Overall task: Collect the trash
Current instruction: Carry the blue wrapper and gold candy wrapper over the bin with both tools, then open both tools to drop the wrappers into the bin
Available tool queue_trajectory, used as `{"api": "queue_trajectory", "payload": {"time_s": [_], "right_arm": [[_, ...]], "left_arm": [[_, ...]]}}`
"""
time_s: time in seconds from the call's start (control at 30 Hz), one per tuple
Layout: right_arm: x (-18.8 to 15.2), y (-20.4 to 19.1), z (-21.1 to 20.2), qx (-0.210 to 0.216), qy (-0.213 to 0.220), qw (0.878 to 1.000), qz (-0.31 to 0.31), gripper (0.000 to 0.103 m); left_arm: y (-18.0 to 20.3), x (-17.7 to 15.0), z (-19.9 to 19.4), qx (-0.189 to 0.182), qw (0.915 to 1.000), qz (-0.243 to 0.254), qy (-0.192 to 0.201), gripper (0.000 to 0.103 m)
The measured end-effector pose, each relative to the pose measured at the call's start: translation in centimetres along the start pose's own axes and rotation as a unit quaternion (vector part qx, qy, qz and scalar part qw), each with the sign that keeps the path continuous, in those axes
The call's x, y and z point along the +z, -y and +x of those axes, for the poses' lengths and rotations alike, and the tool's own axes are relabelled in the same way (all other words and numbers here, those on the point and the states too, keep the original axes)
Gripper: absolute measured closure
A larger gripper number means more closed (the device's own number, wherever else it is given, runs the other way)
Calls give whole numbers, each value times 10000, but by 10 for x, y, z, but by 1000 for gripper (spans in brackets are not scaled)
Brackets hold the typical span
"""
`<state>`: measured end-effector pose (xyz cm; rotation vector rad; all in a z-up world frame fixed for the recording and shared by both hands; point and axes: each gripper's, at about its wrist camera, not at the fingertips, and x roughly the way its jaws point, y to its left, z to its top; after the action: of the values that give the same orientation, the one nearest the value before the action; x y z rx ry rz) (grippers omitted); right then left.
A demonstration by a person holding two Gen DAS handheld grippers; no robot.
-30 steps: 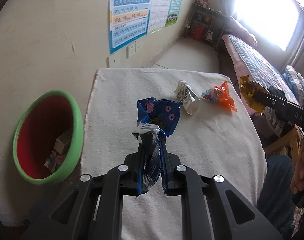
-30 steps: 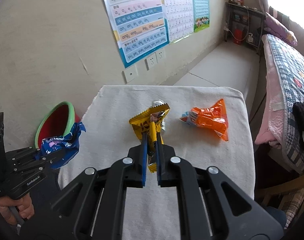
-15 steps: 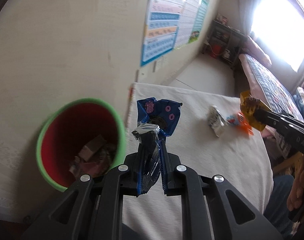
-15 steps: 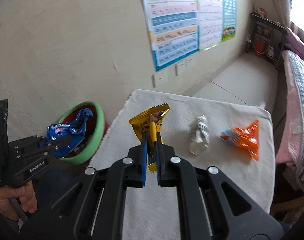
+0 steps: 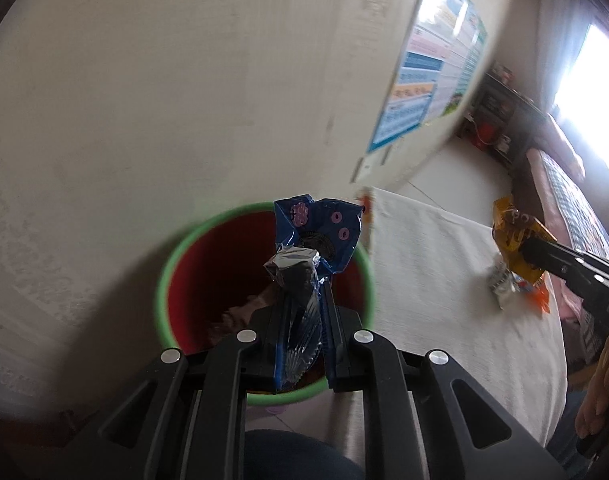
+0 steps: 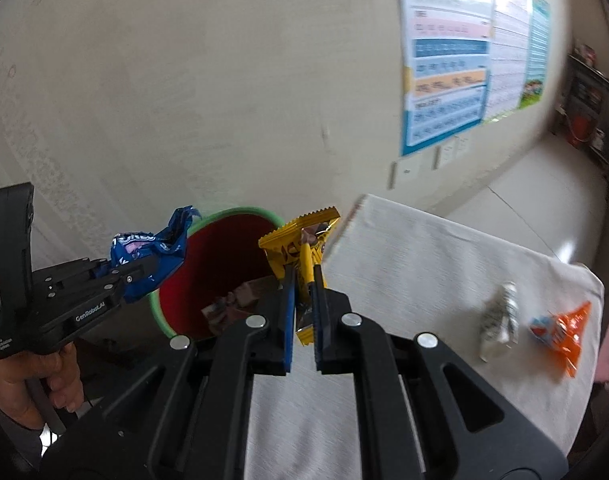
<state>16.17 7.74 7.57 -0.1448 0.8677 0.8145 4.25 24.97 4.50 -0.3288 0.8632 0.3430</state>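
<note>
My left gripper [image 5: 302, 312] is shut on a crumpled blue cookie wrapper [image 5: 316, 236], which hangs over the mouth of a red bin with a green rim [image 5: 208, 232]. The right wrist view shows that same blue wrapper [image 6: 152, 244] at the bin's [image 6: 224, 240] left rim. My right gripper [image 6: 304, 280] is shut on a yellow snack wrapper [image 6: 300, 236], held near the bin's right rim beside the table's left edge. In the left wrist view, that yellow wrapper [image 5: 512, 236] hovers above the table.
A white-clothed table [image 6: 424, 280] stands right of the bin and bears a silver wrapper [image 6: 498, 320] and an orange wrapper [image 6: 564, 328]. Scraps lie inside the bin. A wall with posters [image 6: 448, 80] runs behind. A bed [image 5: 564, 192] lies at far right.
Both grippers have swung left from over the table toward the bin, each still holding its wrapper. The blue wrapper now hangs over the bin's opening.
</note>
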Motion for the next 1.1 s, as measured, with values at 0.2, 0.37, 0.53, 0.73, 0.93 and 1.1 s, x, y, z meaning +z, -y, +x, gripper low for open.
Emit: {"api": "queue_trajectory", "payload": {"time_s": [0.2, 0.37, 0.53, 0.73, 0.93, 1.1], "right_arm": [[10, -32, 27, 259, -126, 9993, -233, 95], [14, -49, 47, 388, -227, 9982, -390, 95], [11, -61, 64, 437, -371, 9972, -486, 95], [10, -70, 81, 509, -491, 9962, -516, 95], [12, -78, 93, 538, -560, 9954, -559, 94], [9, -74, 97, 455, -613, 9956, -546, 59]], "left_arm": [[-27, 0, 2, 97, 9998, -176, -12, 91], [-43, 0, 5, 86, 9994, -321, -11, 91], [-56, -1, 13, 54, 9991, -422, -58, 91], [-63, -1, 23, -1, 9987, -496, -144, 91], [-66, 1, 33, -29, 9983, -554, -185, 91], [-67, 1, 37, -62, 9978, -617, -240, 61]]}}
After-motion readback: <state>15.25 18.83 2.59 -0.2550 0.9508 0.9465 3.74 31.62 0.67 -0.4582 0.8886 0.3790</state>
